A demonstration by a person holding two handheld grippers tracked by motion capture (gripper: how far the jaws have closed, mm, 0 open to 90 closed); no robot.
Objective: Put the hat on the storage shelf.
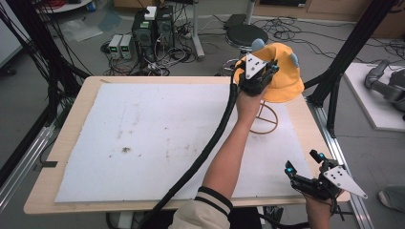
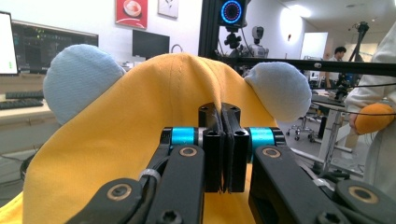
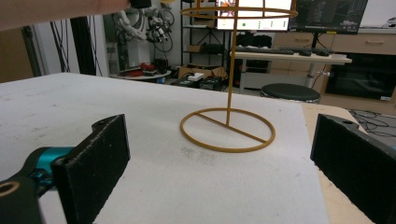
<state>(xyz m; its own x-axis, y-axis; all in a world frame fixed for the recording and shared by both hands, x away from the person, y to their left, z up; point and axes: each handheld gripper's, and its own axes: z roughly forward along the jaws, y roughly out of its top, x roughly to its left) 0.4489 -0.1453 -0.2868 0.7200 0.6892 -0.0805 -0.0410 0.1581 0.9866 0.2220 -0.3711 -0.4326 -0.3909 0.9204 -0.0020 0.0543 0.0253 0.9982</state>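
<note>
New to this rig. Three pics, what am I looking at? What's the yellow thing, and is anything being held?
No robot arm here: a person holds a two-jaw gripper in each hand. The high view comes from a fixed camera above the table, which is covered by a white mat. The other two pictures come from cameras riding on the grippers, looking along their black jaws.

The left gripper is reached out to the far side of the table. Its own view shows the jaws pinched shut on a fold of a yellow hat with two pale blue ears.

Under the hat stands a yellow wire stand with a ring base and an upright post; whether the hat touches it, I cannot tell.

The right gripper waits at the table's near right corner, jaws wide open, holding nothing.
</note>
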